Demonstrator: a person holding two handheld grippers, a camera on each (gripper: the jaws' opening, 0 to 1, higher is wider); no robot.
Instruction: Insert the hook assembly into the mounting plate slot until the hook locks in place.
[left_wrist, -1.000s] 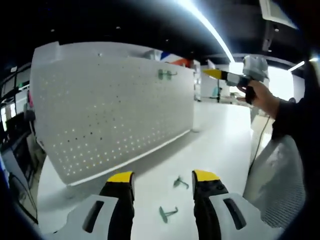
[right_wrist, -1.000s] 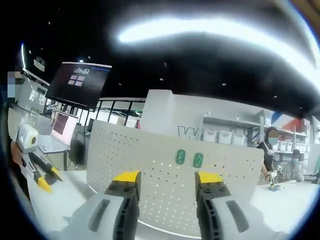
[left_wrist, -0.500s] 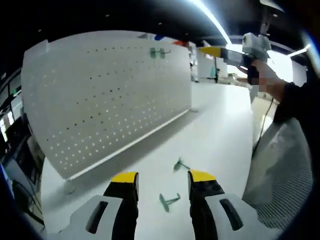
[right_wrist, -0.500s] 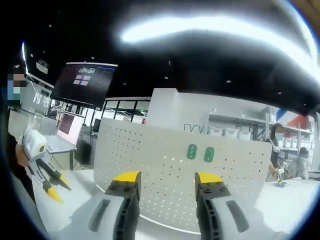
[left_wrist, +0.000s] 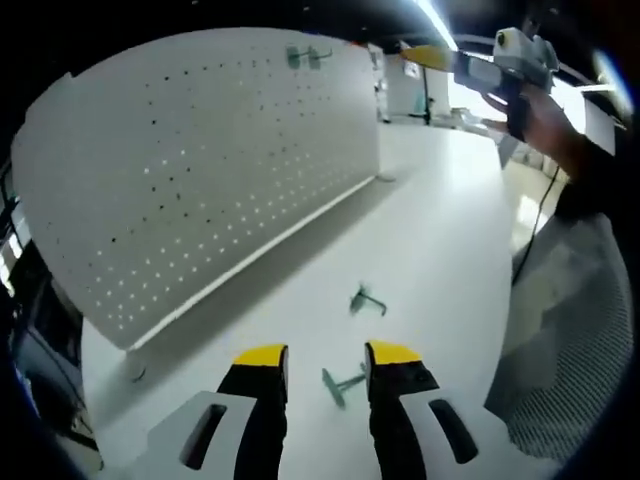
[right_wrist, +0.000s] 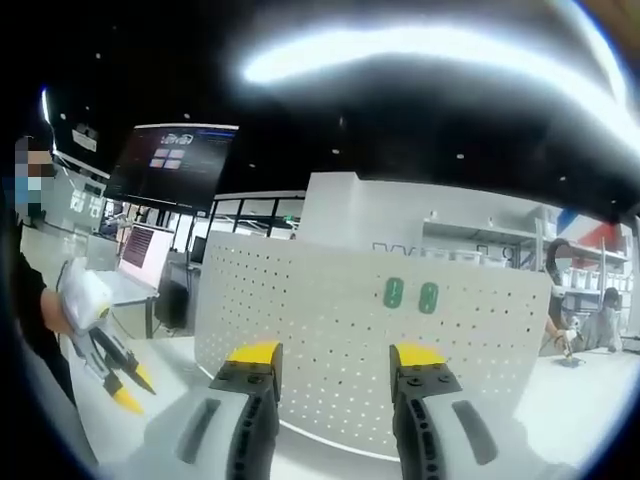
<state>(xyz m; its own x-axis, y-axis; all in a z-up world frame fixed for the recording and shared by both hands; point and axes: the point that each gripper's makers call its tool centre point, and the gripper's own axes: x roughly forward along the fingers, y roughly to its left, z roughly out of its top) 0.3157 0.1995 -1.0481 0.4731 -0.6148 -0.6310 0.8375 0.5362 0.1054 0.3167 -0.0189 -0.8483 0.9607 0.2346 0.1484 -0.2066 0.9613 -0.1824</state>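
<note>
A white perforated mounting plate (left_wrist: 190, 170) stands upright on the white table (left_wrist: 440, 240); two green hooks (left_wrist: 305, 57) hang near its top. On the table lie two loose green hooks: one (left_wrist: 342, 382) just ahead of my left gripper (left_wrist: 324, 352), which is open and empty, and another (left_wrist: 368, 300) farther off. In the right gripper view the plate (right_wrist: 360, 350) faces me with the two mounted green hooks (right_wrist: 411, 295). My right gripper (right_wrist: 334, 354) is open and empty, held in the air in front of the plate. It appears in the left gripper view (left_wrist: 470, 65) at upper right.
A person's sleeve (left_wrist: 590, 170) and grey mesh clothing (left_wrist: 570, 340) fill the right side. My left gripper (right_wrist: 115, 375) shows at lower left of the right gripper view, held by a hand. A dark monitor (right_wrist: 170, 165), shelves and other people lie behind the plate.
The left gripper has tilted down and moved closer to the nearer loose hook on the table. The right gripper's view shifted slightly; both grippers stay open.
</note>
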